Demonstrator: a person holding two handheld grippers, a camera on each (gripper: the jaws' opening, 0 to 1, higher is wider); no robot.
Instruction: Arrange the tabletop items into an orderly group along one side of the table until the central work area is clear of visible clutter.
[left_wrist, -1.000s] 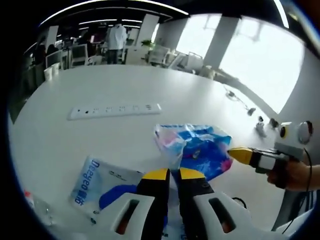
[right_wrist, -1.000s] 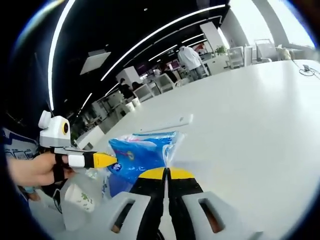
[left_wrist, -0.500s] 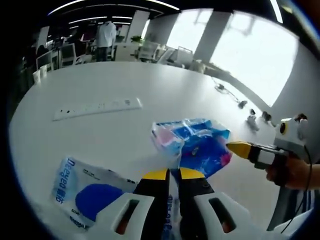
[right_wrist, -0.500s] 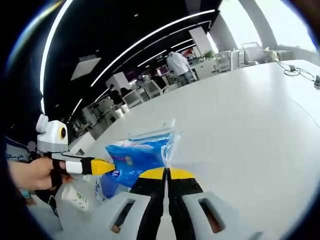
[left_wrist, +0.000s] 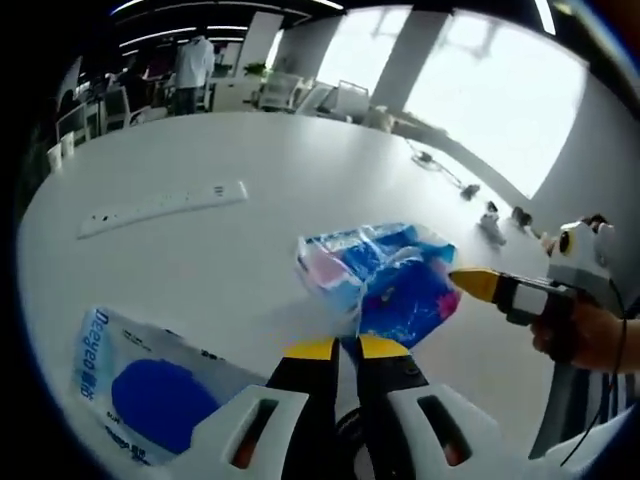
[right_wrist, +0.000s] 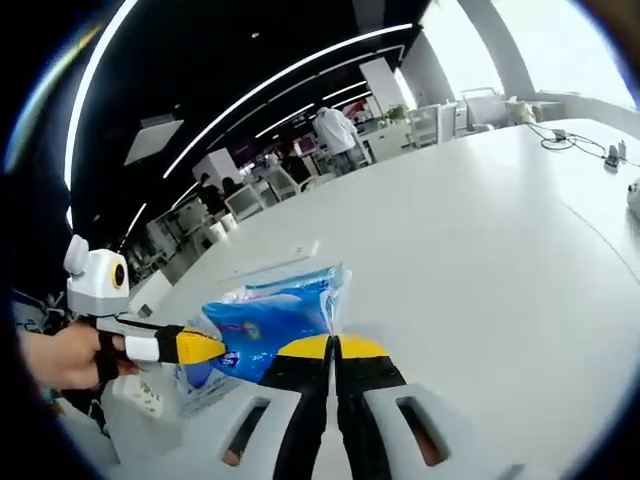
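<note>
tissue pack: blue and pink plastic pack, held between both grippers, looks lifted off the surface at mid-table.
left gripper: jaws together, clamped on the pack's clear plastic edge at its near corner; seen from the other side with yellow tip at the pack's left end, a hand around its handle.
right gripper: jaws together, pinching the pack's right edge; seen with yellow tip touching the pack's right side, hand holding it.
wipes pouch: white pouch with blue oval, lying flat on surface, near left of left gripper.
power strip: white, flat on surface, well beyond the pack.
surface: white round table.
cables: small plugs and cords near far edge.
background: person in white coat, office chairs.
</note>
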